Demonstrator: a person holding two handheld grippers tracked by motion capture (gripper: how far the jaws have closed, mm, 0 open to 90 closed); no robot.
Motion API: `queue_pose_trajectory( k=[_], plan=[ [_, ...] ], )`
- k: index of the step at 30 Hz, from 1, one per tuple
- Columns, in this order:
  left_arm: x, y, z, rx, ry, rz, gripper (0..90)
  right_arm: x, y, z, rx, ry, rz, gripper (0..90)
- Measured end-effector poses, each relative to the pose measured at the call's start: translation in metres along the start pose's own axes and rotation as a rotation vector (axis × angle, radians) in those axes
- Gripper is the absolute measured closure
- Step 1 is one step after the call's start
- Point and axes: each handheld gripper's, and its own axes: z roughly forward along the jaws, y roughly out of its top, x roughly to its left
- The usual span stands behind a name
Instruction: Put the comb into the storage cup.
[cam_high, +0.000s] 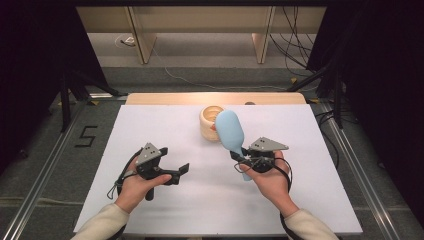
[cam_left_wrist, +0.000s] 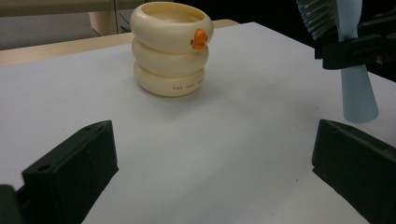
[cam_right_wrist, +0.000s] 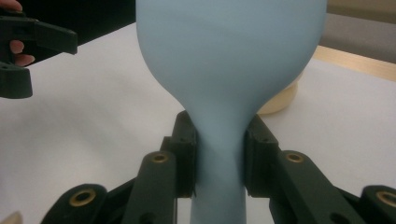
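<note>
Meanwhile, the right gripper (cam_high: 242, 156) was clamped on the narrow neck of a pale blue brush (cam_high: 230, 131), its 2 jaws pressing either side of the handle, the head tilted up toward a cream ringed cup (cam_high: 208, 122) bearing an orange duck (cam_left_wrist: 199, 39). Nearby, the left gripper (cam_high: 183, 170) hovered over the white table (cam_high: 150, 125), jaws wide apart, holding nothing.
</note>
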Motion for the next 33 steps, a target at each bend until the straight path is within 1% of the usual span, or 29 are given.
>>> queue_pose_trajectory(
  k=[11, 16, 22, 27, 33],
  plan=[
    [-0.005, 0.013, 0.009, -0.021, -0.016, 0.002, 0.0, 0.003, -0.001, 0.003, -0.014, -0.01, 0.011, 70.6],
    [-0.01, 0.02, 0.015, -0.033, -0.031, 0.007, 0.0, 0.004, 0.0, 0.003, -0.022, -0.01, 0.009, 70.6],
    [-0.019, 0.026, 0.024, -0.031, -0.048, 0.018, 0.1, 0.005, 0.001, 0.005, -0.025, -0.01, 0.007, 70.7],
    [-0.026, 0.03, 0.029, -0.033, -0.06, 0.029, 0.3, 0.006, 0.002, 0.004, -0.029, -0.008, 0.008, 70.6],
    [-0.029, 0.035, 0.033, -0.038, -0.067, 0.026, 0.6, 0.007, 0.002, 0.005, -0.035, -0.007, 0.008, 70.6]
  ],
)
